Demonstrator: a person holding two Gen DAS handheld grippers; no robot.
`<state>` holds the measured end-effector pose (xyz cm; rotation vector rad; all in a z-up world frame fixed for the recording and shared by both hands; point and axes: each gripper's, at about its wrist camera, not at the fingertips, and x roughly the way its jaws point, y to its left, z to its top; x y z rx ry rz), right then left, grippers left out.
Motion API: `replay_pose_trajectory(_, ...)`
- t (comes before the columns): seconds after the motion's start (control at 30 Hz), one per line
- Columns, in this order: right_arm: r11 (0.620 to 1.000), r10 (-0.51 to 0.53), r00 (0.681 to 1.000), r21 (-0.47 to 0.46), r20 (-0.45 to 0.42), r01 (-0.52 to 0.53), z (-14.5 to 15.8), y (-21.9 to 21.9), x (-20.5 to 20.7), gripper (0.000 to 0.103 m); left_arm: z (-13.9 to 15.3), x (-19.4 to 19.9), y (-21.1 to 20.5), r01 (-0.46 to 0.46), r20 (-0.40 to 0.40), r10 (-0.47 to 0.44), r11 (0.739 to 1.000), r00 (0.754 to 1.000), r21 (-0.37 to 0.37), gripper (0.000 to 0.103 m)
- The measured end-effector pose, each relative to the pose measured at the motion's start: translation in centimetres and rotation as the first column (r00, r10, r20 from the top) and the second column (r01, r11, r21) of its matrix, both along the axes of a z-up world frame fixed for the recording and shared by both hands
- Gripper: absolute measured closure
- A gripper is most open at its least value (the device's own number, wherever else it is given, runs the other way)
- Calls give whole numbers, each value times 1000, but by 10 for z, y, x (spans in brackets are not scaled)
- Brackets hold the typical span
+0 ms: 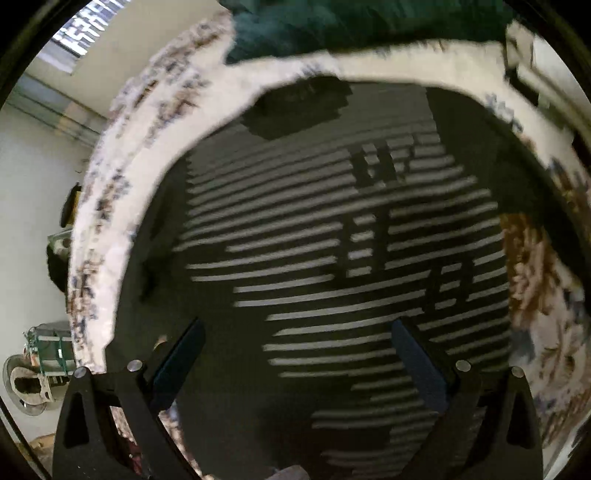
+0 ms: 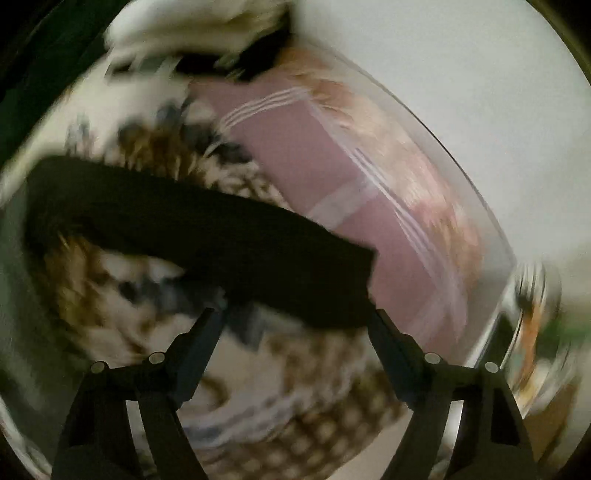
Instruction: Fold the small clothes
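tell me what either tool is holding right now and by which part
Nothing is held. The left tool is open above the striped cloth; the right tool is open over the dark cloth, its pads not pressing on it.

The striped garment fills the middle of the left wrist view, dark charcoal crossed by thin pale grey bars; around it from nine to three o'clock runs the floral cover, off-white with blurred blue-grey and brown sprigs; at twelve o'clock sits a deep green cloth. In the right wrist view a plain black garment stretches from nine o'clock to centre; at two o'clock lies a dusty pink cloth with thin white lines; the same cover shows golden brown and slate-blue flowers on cream at seven o'clock.
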<state>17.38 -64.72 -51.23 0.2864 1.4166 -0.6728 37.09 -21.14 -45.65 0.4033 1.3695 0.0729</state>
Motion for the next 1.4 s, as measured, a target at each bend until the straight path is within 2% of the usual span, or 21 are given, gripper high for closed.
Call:
replay_pose_trajectory(0.03, 998, 59, 998, -11, -36, -59, -10, 3, 7, 20, -11, 6, -7, 4, -10, -4, 1000, 1000, 2, 0)
replay_pose_trajectory(0.07, 991, 130, 989, 8, -65, -130, -25, 6, 14, 33, -24, 8, -12, 17, -24, -17, 1000, 1000, 5, 0)
replay_pose_trajectory(0.1, 984, 178, 980, 30, -93, -176, -38, 6, 20, 48, -30, 10, -16, 27, -27, -27, 1000, 999, 4, 0)
replay_pose_trajectory(0.13, 980, 199, 973, 33, -117, -197, -45, 4, 24, 83, -36, 13, -21, 40, -27, -40, 999, 999, 3, 0)
replay_pose_trajectory(0.17, 981, 192, 976, 28, -105, -190, -46, -2, 26, 91, -41, 14, -25, 58, -27, -57, 998, 998, 4, 0)
replay_pose_trajectory(0.23, 992, 129, 990, 3, -49, -129, -36, -23, 29, 92, -50, 17, -34, 90, -24, -90, 996, 996, 2, 0)
replay_pose_trajectory(0.33, 998, -70, 996, 6, 57, 70, -17, -77, 28, 89, -62, 24, -45, 123, -26, -123, 992, 992, -1, 0)
replay_pose_trajectory(0.43, 973, -231, 971, 42, 61, 229, -25, -126, 29, 72, -68, 28, -53, 133, -33, -133, 991, 991, -10, 0)
replay_pose_trajectory(0.5, 943, -325, 941, 102, 94, 316, -24, -149, 17, 67, -68, 29, -58, 138, -30, -138, 990, 990, -18, 0)
replay_pose_trajectory(0.53, 924, -374, 921, 124, 112, 361, -19, -156, 7, 60, -68, 29, -59, 140, -27, -141, 990, 990, -20, 0)
replay_pose_trajectory(0.6, 867, -494, 855, 165, 156, 471, -9, -166, -21, 52, -69, 30, -62, 140, -29, -140, 990, 990, -26, 0)
replay_pose_trajectory(0.7, 767, -631, 748, 314, 207, 560, -5, -164, -59, 45, -74, 29, -62, 136, -35, -136, 990, 990, -26, 0)
replay_pose_trajectory(0.8, 633, -746, 640, 494, 183, 597, -35, -155, -87, 44, -83, 29, -60, 119, -50, -120, 993, 991, -21, 0)
replay_pose_trajectory(0.87, 521, -825, 540, 595, 166, 612, -61, -149, -94, 44, -89, 31, -54, 89, -65, -91, 996, 994, -33, 0)
replay_pose_trajectory(0.97, 415, -895, 413, 650, 167, 637, -90, -141, -87, 43, -95, 35, -43, 48, -73, -51, 998, 996, -42, 0)
replay_pose_trajectory(1.0, 405, -908, 368, 638, 199, 655, -90, -137, -85, 44, -96, 36, -39, 36, -72, -39, 998, 997, -43, 0)
replay_pose_trajectory(1.03, 424, -904, 354, 604, 238, 675, -86, -135, -80, 62, -95, 36, -33, 22, -69, -25, 999, 997, -44, 0)
replay_pose_trajectory(1.07, 464, -886, 373, 568, 277, 680, -78, -132, -68, 92, -94, 38, -24, -1, -64, -2, 999, 998, -51, 0)
replay_pose_trajectory(1.2, 665, -746, 506, 438, 433, 605, -14, -113, -26, 92, -82, 39, 12, -71, -32, 69, 995, 997, -67, 0)
replay_pose_trajectory(1.27, 742, -670, 567, 392, 480, 544, 21, -100, -1, 92, -72, 35, 42, -111, -2, 111, 991, 994, -73, 0)
replay_pose_trajectory(1.4, 908, -418, 693, 295, 587, 298, 115, -25, 82, 93, -53, 22, 102, -182, 58, 186, 981, 981, -66, 0)
